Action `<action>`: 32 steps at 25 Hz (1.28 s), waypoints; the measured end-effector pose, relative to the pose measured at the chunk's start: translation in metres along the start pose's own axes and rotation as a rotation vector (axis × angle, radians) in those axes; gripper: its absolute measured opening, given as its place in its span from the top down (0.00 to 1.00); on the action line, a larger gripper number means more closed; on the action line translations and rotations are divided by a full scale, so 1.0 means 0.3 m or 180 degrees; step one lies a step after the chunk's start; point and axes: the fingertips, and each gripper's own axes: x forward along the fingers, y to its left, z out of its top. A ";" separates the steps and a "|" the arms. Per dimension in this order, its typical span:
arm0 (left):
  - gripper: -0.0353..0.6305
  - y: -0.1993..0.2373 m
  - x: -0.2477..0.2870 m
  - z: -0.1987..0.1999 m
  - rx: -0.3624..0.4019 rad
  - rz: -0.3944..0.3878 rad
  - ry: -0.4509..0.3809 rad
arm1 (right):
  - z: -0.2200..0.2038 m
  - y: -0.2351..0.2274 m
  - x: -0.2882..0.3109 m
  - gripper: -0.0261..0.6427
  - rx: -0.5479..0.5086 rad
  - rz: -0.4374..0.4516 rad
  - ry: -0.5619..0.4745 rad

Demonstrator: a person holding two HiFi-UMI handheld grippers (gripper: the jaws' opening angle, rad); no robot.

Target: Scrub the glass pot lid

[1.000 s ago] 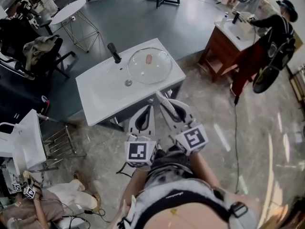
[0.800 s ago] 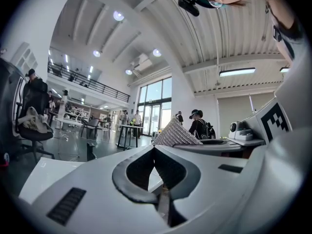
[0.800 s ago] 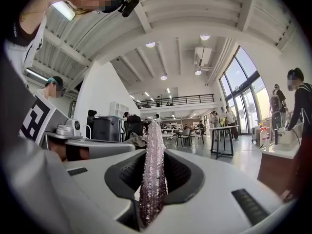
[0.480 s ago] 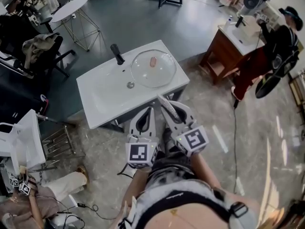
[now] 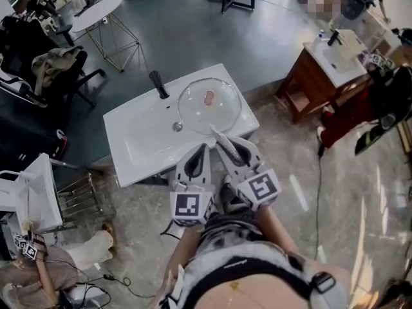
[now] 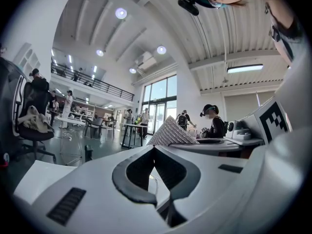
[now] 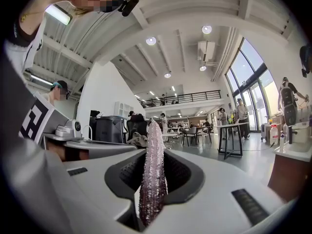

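Note:
The glass pot lid [image 5: 209,106], round with a pinkish knob, lies on the right side of the white sink [image 5: 138,137], next to the black faucet [image 5: 158,84]. My left gripper [image 5: 204,148] hovers level just short of the sink's near edge, jaws shut with nothing between them [image 6: 154,148]. Beside it, my right gripper [image 5: 221,141] is shut on a silvery scrub cloth [image 7: 153,172], whose end [image 5: 215,132] sticks out toward the lid's near rim. That cloth also shows as a textured wedge [image 6: 170,133] in the left gripper view.
A wooden cabinet [image 5: 309,82] with another basin stands to the right, a person in dark clothes beside it. A round white table [image 5: 96,13] and a black chair [image 5: 55,69] stand behind the sink. Another white basin [image 5: 35,192] and a person on the floor are at left.
Both grippers have moved forward together toward the sink, and the sink and lid now sit closer to their tips. The right gripper still holds the cloth; the left stays shut.

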 end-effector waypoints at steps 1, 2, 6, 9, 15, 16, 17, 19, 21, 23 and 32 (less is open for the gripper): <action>0.95 0.006 0.026 0.004 -0.0005 0.0005 -0.0005 | 0.001 -0.022 0.017 0.83 0.0005 0.0005 0.0005; 0.95 0.012 0.051 0.006 -0.0005 0.0010 -0.0004 | 0.002 -0.043 0.033 0.83 0.0010 0.0011 0.0006; 0.95 0.030 0.148 0.005 0.0035 0.0040 0.0017 | 0.006 -0.131 0.089 0.83 0.0007 0.0060 -0.0011; 0.95 0.034 0.217 0.005 0.0056 0.0085 0.0053 | 0.014 -0.202 0.118 0.83 0.0030 0.0093 -0.0030; 0.95 0.030 0.340 0.020 0.0063 0.0170 0.0070 | 0.026 -0.320 0.167 0.83 0.0059 0.0183 -0.0004; 0.95 0.028 0.358 0.021 0.0071 0.0182 0.0073 | 0.029 -0.335 0.174 0.83 0.0054 0.0202 -0.0005; 0.95 0.026 0.374 0.022 0.0071 0.0199 0.0075 | 0.030 -0.350 0.179 0.83 0.0050 0.0223 -0.0006; 0.95 0.020 0.403 0.020 0.0050 0.0246 0.0080 | 0.030 -0.375 0.187 0.83 0.0045 0.0276 0.0000; 0.95 0.014 0.428 0.018 0.0028 0.0294 0.0080 | 0.027 -0.396 0.195 0.83 0.0041 0.0341 0.0019; 0.95 0.009 0.449 0.014 0.0030 0.0337 0.0076 | 0.022 -0.415 0.204 0.83 0.0031 0.0401 0.0042; 0.95 0.046 0.463 -0.010 0.0007 0.0568 0.0090 | -0.010 -0.440 0.242 0.83 0.0005 0.0541 0.0102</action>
